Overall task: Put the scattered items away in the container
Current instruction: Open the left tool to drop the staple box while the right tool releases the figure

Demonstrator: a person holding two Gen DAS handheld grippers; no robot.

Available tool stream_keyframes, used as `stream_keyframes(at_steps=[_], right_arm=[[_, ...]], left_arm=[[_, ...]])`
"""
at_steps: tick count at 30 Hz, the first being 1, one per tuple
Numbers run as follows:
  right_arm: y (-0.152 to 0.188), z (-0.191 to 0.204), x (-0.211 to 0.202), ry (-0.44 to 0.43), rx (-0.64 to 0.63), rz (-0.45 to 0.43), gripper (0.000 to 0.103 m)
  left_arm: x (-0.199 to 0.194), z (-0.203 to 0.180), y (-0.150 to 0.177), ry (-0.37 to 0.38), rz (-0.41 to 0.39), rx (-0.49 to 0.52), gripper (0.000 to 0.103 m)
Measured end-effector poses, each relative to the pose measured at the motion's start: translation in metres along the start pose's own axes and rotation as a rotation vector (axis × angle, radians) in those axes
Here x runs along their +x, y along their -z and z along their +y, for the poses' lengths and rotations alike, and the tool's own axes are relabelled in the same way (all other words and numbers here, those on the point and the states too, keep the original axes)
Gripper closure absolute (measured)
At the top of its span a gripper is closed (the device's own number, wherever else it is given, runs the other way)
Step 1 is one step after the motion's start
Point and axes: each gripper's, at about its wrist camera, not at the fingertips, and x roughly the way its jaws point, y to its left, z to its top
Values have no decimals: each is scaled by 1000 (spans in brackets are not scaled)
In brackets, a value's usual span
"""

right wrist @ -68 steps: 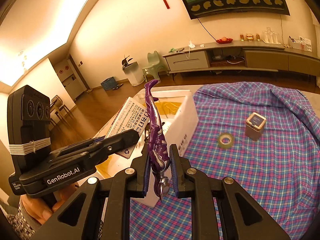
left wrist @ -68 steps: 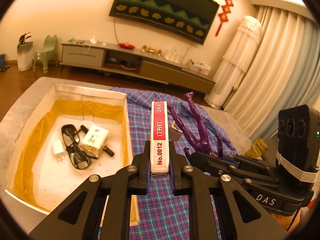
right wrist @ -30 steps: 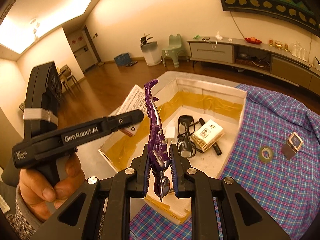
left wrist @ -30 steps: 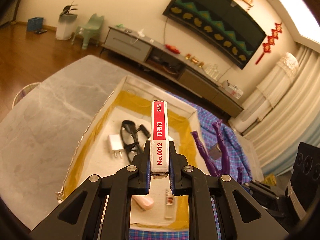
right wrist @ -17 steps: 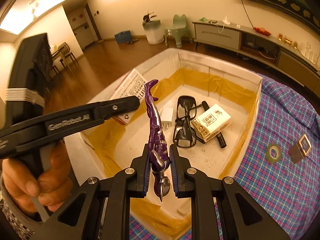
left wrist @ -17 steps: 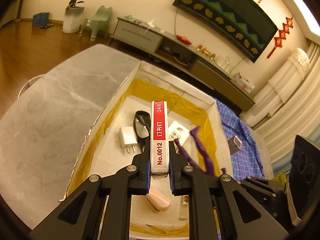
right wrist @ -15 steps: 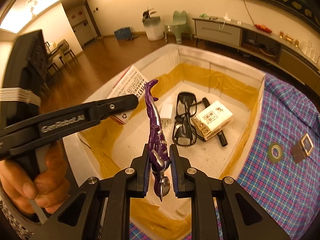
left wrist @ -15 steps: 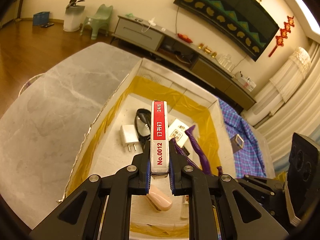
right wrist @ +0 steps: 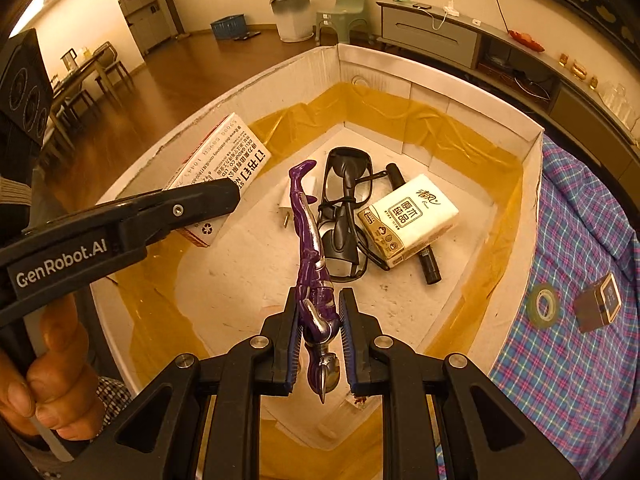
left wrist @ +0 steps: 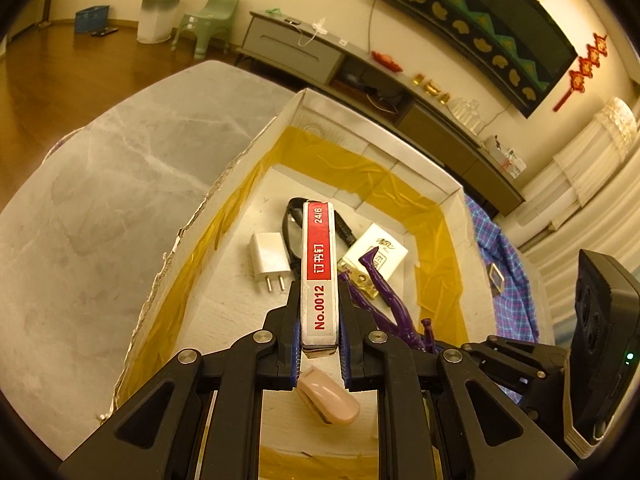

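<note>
The staple box (left wrist: 319, 276) sits clamped in the left gripper (left wrist: 319, 354), above the white box (left wrist: 256, 148). The right gripper (right wrist: 319, 354), jaws slightly parted, has the purple figure (right wrist: 310, 240); black glasses (right wrist: 344, 208) lie at its 1 o'clock, a tape roll (right wrist: 543, 303) at 3 o'clock outside.

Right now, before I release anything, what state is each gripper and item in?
Left gripper: shut on staple box, over the container.
Right gripper: jaws look slightly parted around purple figure, over the container.
Glasses: folded, in container.
Tissue pack: in container.
Tape roll: outside, on the cloth.
Small box: outside, on the cloth.
</note>
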Motion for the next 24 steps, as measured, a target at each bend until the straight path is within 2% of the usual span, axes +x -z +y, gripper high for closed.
stream_keyframes(at_steps=[3,5,7,10,18,24], right_arm=[[-2,0,2,7,-1,7,83],[-3,0,4,12,-2,11,82],[-4,0,3,12,3,10,82],[-4,1,3,15,1,8,82],[-2,3,-6,-4,16,-11,82],[0,5,-28,-43,24,-56,81]], left_arm=[[3,2,-1,-11,2,-4,87],[4,3,-1,-10,6,-6,83],[5,4,-2,-12,7,-9,72],[3,3,-1,-25,-1,-4,69],[-5,-2,-3,-31,-30,12,68],[-13,-8,-3,-27,-58,26,67]])
